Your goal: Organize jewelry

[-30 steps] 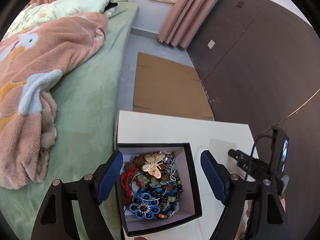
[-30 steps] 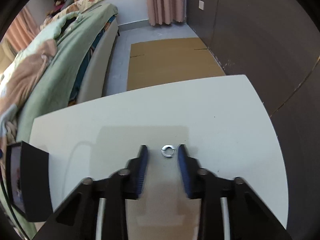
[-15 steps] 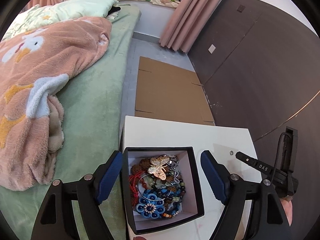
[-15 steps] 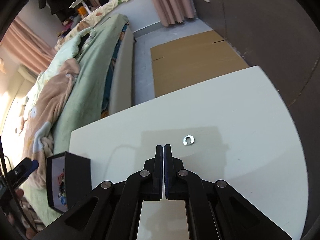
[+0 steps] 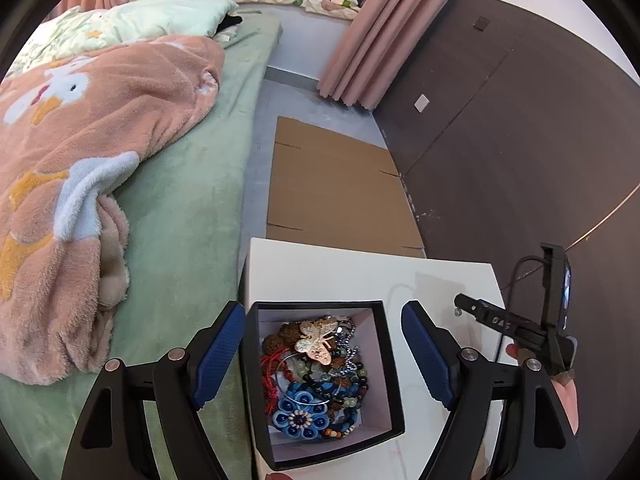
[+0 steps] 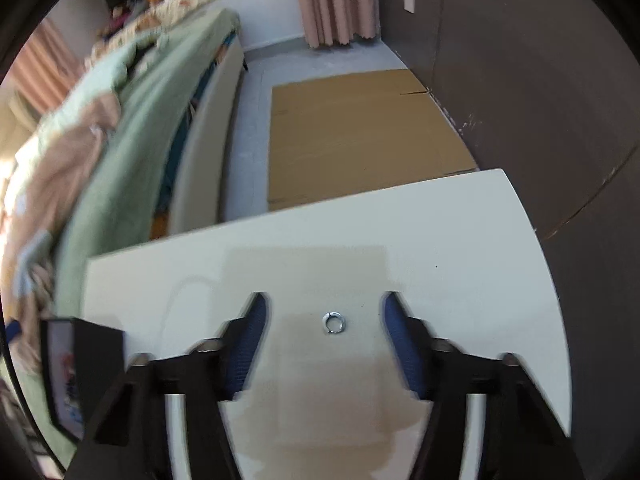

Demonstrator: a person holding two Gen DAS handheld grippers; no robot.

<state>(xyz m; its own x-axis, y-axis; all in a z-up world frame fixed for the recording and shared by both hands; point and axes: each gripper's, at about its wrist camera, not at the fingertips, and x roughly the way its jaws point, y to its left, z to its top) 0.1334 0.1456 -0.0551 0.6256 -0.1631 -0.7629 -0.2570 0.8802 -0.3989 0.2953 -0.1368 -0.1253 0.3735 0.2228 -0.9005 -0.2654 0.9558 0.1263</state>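
A black jewelry box point(image 5: 384, 364) with a white lining stands on the white table point(image 5: 340, 276), full of beads, a gold butterfly piece point(image 5: 316, 340) and a blue flower piece point(image 5: 298, 420). My left gripper point(image 5: 322, 352) is open, its fingers on either side of the box. A small silver ring point(image 6: 334, 323) lies on the table point(image 6: 460, 240). My right gripper point(image 6: 324, 344) is open, the ring between its fingertips and just ahead of them. The box also shows at the far left of the right wrist view point(image 6: 80, 376). The right gripper shows in the left wrist view point(image 5: 500, 322).
A bed with a green cover point(image 5: 184, 216) and a pink blanket point(image 5: 80, 152) lies left of the table. Flat cardboard point(image 5: 336, 196) covers the floor beyond the table. A dark wall point(image 5: 520, 140) runs along the right. Pink curtains point(image 5: 384, 28) hang at the back.
My right gripper was shut half a second ago and is now open around the ring. The left gripper has stayed open around the box while its view shifted slightly.
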